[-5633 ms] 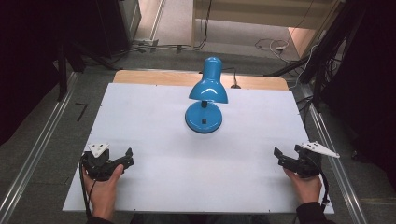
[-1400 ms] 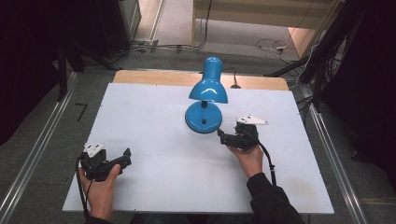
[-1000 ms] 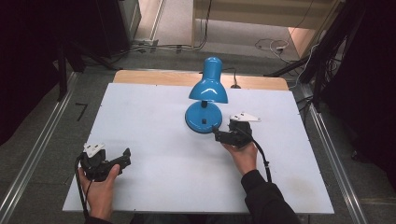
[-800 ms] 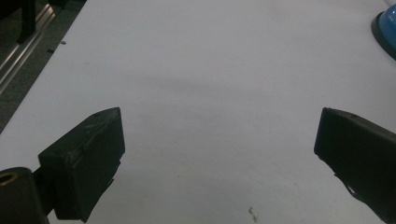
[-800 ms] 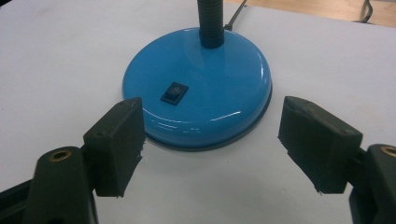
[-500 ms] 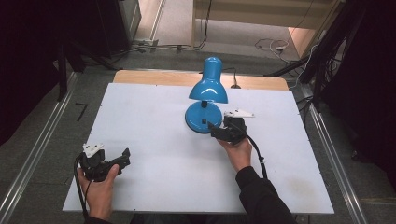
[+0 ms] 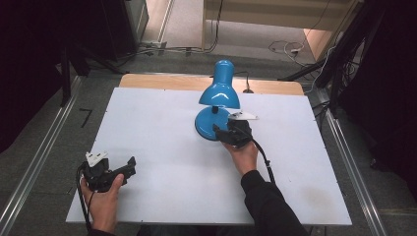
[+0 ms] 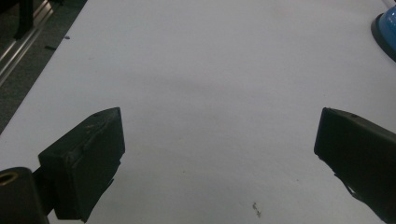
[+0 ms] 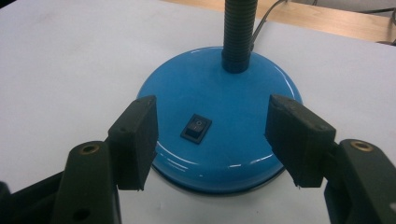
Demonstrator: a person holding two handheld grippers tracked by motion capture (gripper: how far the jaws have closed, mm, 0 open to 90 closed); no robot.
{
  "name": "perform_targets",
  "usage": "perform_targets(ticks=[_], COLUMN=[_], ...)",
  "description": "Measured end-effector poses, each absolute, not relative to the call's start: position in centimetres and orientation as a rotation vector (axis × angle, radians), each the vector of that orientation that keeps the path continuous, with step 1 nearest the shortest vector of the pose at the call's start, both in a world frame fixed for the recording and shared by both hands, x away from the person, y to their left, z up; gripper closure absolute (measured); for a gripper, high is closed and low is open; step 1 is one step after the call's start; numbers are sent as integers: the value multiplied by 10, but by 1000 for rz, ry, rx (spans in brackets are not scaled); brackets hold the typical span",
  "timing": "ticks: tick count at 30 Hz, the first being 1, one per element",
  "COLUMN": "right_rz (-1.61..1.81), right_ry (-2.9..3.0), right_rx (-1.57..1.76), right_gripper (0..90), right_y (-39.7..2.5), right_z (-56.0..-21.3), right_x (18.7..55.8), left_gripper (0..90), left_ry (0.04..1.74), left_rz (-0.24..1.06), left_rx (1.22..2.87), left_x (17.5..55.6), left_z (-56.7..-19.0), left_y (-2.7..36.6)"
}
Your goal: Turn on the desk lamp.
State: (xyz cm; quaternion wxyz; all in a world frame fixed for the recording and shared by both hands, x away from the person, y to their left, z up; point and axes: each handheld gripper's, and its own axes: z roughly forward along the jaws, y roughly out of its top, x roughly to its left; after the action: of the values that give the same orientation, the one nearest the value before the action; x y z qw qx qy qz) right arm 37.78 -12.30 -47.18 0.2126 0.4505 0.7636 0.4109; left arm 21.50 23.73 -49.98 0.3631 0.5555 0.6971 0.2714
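the blue lamp (image 7: pixel 219 101) stands on the white tabletop (image 7: pixel 162 147) toward its far edge, its round base (image 9: pixel 219 121) flat on the surface and its shade tilted over it. no brand or label can be read on the lamp; the only marking is a small symbol on the black rocker switch (image 9: pixel 196 128) set into the base, too small to make out. a ribbed black neck (image 9: pixel 239 32) rises from the far side of the base.

the right claw (image 7: pixel 227 133) is at the near edge of the lamp base. in the right gripper view its jaws are spread apart, one on each side of the switch and above the rim of the base, gripping nothing. whether they touch the base cannot be told.

the left claw (image 7: pixel 129 167) rests well apart from the lamp, near the front left corner of the tabletop, jaws spread wide over bare white surface. the edge of the lamp base shows far off in the left gripper view.

compared with half a second ago, the right claw has moved slightly closer to the lamp base. the left claw and the lamp are where they were. several seconds back, the right claw sat at the front right of the tabletop, far from the lamp.
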Motion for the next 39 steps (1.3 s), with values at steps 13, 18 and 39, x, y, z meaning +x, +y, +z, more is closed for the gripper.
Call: perform_targets(ticks=[13,18,39], right_rz=[1129,1131,1092], right_ry=[2101,2094,2144], right_rx=[1282,1292,1283], right_gripper=[557,673,876], right_y=[-120,-118,-103], right_z=[-474,-474,-491], right_x=[387,390,395], left_gripper=[28,28,28], left_ry=[1794,1795,1792], left_rz=[697,694,682], left_rx=[1426,1428,1429], left_x=[213,214,213], left_z=[-500,-500,-501], left_y=[238,239,240])
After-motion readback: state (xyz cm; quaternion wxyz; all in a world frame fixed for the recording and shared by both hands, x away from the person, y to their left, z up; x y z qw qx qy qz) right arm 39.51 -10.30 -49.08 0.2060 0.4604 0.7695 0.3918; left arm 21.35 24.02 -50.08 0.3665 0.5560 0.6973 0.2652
